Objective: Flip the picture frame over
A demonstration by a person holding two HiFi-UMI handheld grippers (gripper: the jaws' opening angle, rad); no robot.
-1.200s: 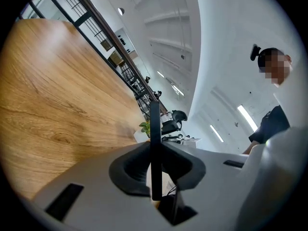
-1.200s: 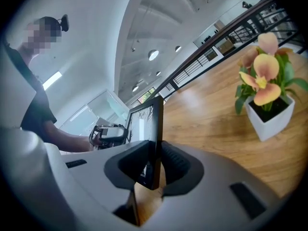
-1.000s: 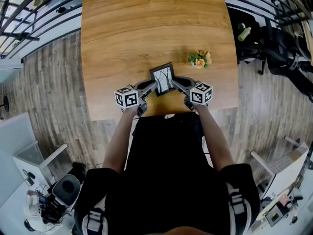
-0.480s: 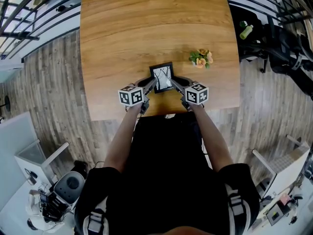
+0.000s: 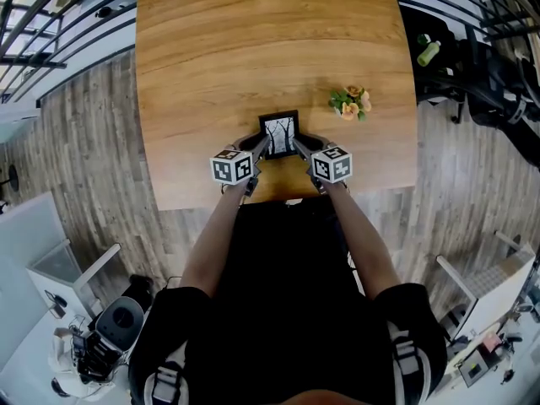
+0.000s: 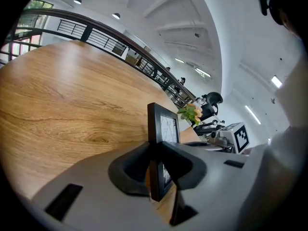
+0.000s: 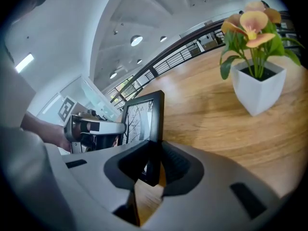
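Observation:
A small black picture frame (image 5: 279, 133) with a tree drawing stands near the front of the wooden table (image 5: 211, 49), picture side toward me. My left gripper (image 5: 261, 146) is shut on its left edge and my right gripper (image 5: 297, 145) is shut on its right edge. In the left gripper view the frame (image 6: 163, 129) rises upright between the dark pads (image 6: 132, 170), its lower part hidden by them. In the right gripper view the frame's edge (image 7: 156, 124) sits clamped between the pads (image 7: 175, 170), with the other gripper seen behind it.
A small white pot of orange flowers (image 5: 350, 102) stands to the right of the frame, large in the right gripper view as the pot (image 7: 257, 88). The table's front edge (image 5: 278, 199) lies just under my hands. Railings and chairs surround the table.
Both grippers have moved inward and lower with the frame, which now stands steeper and closer to the tabletop than a second ago.

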